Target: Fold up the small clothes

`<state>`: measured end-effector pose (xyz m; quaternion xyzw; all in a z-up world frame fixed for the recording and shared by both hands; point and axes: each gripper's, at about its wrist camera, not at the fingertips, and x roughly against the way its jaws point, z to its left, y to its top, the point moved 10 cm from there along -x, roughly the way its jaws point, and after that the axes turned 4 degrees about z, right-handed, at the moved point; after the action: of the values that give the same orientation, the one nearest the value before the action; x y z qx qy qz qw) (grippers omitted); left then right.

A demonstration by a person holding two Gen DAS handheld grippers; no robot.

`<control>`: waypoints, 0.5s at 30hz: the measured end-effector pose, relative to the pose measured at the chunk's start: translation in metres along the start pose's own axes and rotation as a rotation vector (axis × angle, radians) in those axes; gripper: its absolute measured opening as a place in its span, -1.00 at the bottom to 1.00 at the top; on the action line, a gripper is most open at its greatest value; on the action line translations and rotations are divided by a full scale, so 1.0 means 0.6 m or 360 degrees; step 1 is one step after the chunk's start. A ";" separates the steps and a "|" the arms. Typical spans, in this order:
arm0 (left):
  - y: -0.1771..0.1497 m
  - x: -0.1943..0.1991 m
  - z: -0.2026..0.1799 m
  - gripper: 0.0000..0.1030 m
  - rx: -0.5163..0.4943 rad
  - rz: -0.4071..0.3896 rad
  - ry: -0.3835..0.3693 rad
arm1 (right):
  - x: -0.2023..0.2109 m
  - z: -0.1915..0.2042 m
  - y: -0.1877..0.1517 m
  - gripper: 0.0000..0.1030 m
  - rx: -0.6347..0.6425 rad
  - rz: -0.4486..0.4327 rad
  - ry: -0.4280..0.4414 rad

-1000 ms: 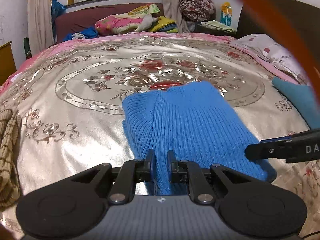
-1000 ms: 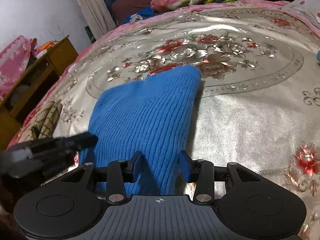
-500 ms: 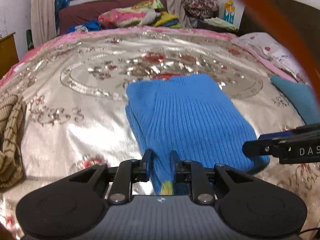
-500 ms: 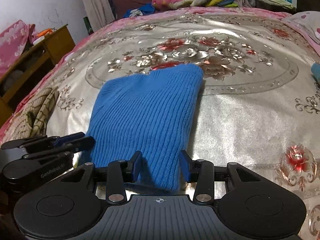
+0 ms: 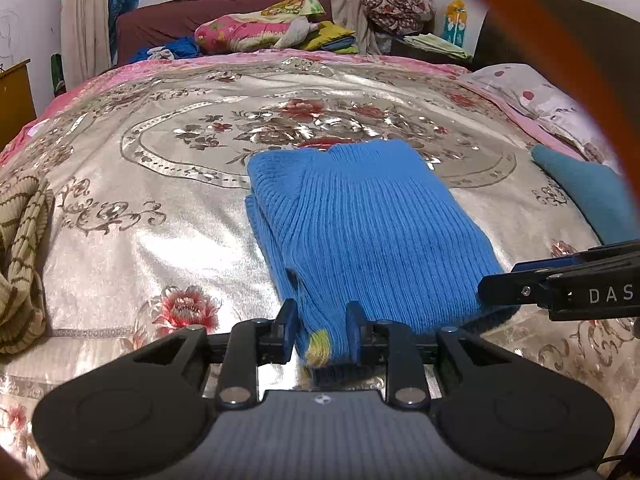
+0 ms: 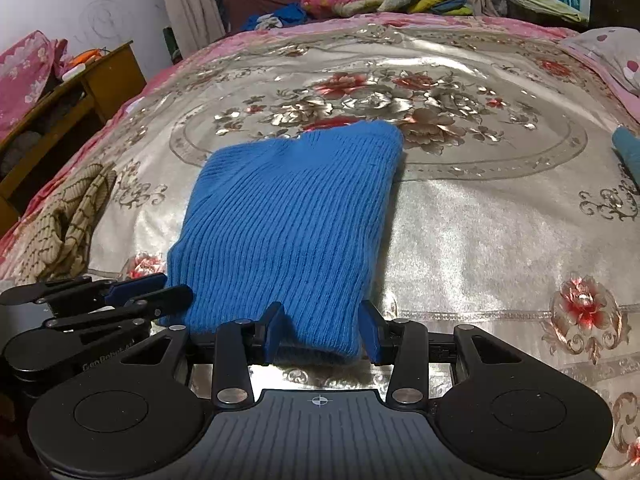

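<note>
Blue ribbed sweater (image 5: 372, 232) folded flat on floral bedspread (image 5: 160, 208). Left gripper (image 5: 322, 330) jaws opening, near hem between. Right gripper (image 6: 322, 330) jaws apart, hem between, unclamped.

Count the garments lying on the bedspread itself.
3: the blue sweater in the middle near the front edge, a striped beige knit at the left edge, a teal piece at the right, partly out of frame.

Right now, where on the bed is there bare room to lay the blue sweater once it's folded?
Two bare patches of bedspread: the widest runs right of the blue sweater toward the teal cloth; another lies between the sweater and the striped knit. The middle beyond the sweater is bare too. The near edge is crowded: left gripper, jaws opening, and right gripper both straddle the hem.
</note>
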<state>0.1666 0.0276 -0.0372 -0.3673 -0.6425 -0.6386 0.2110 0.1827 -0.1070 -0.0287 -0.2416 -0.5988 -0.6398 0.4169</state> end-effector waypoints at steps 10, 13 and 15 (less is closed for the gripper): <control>-0.023 0.014 -0.005 0.20 0.0039 0.0027 0.0053 | 0.021 0.006 -0.027 -0.20 -0.0014 -0.0006 0.0023; -0.032 0.016 -0.007 0.25 0.0053 0.0036 0.0057 | 0.027 0.005 -0.042 -0.19 -0.0022 0.0000 0.0017; -0.037 0.017 -0.010 0.25 0.0046 0.0046 0.0069 | 0.029 0.004 -0.051 -0.17 -0.0036 0.0007 0.0018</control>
<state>0.1423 0.0260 -0.0440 -0.3595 -0.6415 -0.6339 0.2395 0.1477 -0.1109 -0.0319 -0.2438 -0.5887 -0.6469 0.4190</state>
